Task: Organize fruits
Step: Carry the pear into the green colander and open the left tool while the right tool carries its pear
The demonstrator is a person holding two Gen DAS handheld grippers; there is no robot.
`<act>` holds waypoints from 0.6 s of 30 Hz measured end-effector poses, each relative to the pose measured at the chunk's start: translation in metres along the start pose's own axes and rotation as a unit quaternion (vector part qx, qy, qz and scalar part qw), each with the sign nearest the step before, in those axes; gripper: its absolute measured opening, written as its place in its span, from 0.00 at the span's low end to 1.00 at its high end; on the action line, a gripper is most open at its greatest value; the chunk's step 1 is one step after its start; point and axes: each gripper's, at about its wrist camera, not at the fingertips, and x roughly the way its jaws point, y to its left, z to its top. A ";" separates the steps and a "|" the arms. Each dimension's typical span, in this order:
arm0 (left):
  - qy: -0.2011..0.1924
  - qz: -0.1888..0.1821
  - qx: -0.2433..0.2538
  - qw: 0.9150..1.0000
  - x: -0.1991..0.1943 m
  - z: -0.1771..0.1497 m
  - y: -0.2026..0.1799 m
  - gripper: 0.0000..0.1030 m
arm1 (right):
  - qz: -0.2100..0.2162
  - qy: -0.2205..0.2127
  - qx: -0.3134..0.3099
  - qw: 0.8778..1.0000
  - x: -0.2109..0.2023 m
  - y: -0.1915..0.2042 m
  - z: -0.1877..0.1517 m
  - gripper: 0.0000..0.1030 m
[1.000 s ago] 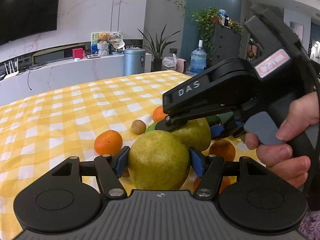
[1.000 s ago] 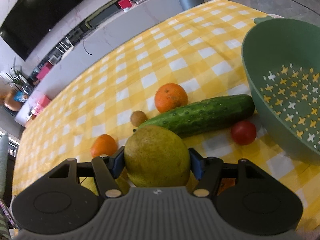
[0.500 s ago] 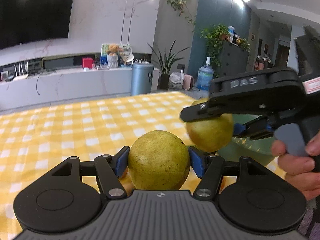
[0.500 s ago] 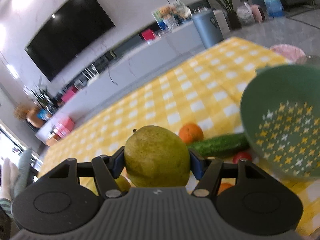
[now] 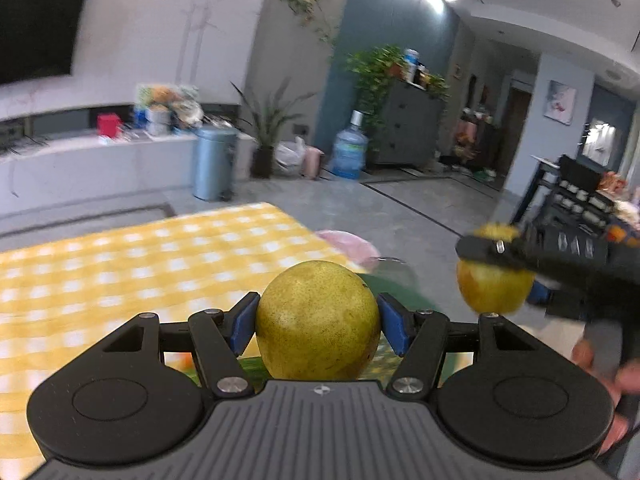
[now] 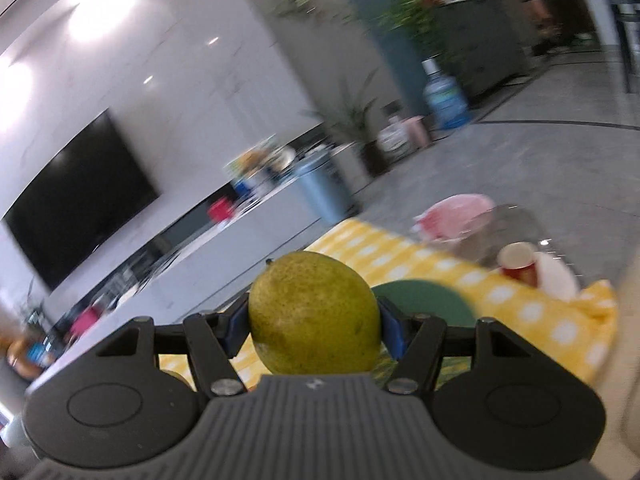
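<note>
My left gripper (image 5: pixel 318 320) is shut on a yellow-green pear (image 5: pixel 318 318), its blue pads pressed on both sides. The right gripper (image 6: pixel 314 320) is shut on a second pear (image 6: pixel 314 314) in the same way. In the left wrist view that second pear (image 5: pixel 494 290) hangs at the right in the black right gripper, held by a hand (image 5: pixel 600 364). Both pears are lifted above the yellow checked tablecloth (image 5: pixel 120 264). The green colander (image 6: pixel 424 300) shows just behind the right pear, mostly hidden. Both views are blurred.
A red cup (image 6: pixel 518 262) and a white plate (image 6: pixel 556 276) stand near the table's far right corner. A pink stool (image 6: pixel 456 214) stands on the floor past the table edge. A sliver of orange fruit (image 5: pixel 186 359) shows under the left gripper.
Both grippers have risen and swung towards the right with their pears. The cucumber, oranges and tomato on the cloth have dropped out of sight. The colander is now almost covered by the pears.
</note>
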 end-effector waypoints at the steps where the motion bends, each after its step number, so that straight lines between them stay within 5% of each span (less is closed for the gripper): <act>1: 0.009 -0.009 -0.001 1.000 0.010 0.004 -0.004 0.70 | -0.006 -0.007 0.011 1.000 -0.005 -0.011 0.002 0.60; 9: 0.109 -0.084 -0.022 0.990 0.107 0.008 -0.028 0.70 | -0.030 -0.018 0.085 0.996 -0.004 -0.070 0.003 0.60; 18: 0.233 -0.005 -0.010 0.973 0.198 -0.021 -0.025 0.70 | -0.028 0.000 0.113 0.993 0.016 -0.109 -0.012 0.60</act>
